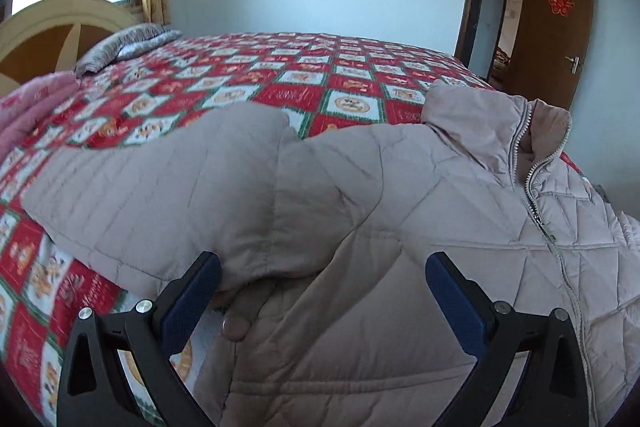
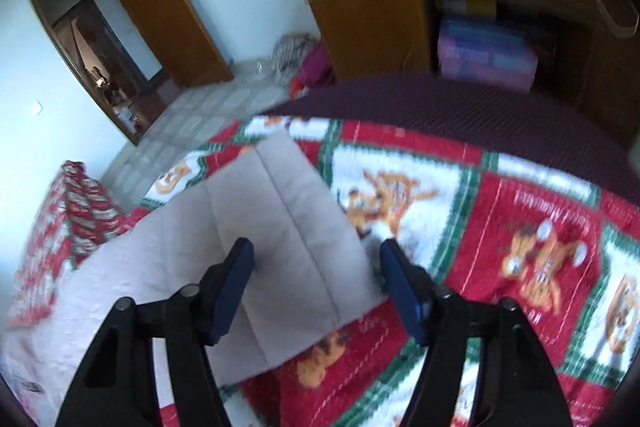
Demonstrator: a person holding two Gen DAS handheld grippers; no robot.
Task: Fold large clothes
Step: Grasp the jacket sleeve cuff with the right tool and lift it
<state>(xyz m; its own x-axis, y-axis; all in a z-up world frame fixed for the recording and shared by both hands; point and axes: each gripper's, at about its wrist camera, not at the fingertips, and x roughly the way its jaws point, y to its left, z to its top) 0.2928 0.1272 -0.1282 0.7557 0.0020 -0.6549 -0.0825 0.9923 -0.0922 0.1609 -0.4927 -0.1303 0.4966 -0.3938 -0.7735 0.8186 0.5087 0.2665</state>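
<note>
Jacket (image 1: 360,227) flat on quilt (image 1: 256,75); left gripper (image 1: 324,279) spread over its body, right gripper (image 2: 316,259) spread astride its sleeve end, neither pinching.

I see the beige quilted jacket (image 1: 360,195) lying flat just ahead of my left hand-held gripper (image 1: 324,283), zipped partway, collar up, one sleeve folded across its front.

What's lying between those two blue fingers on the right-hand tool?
In the right wrist view, a corner of the beige quilted jacket lies between the right gripper's open fingers, spread on the patterned bedspread.
</note>
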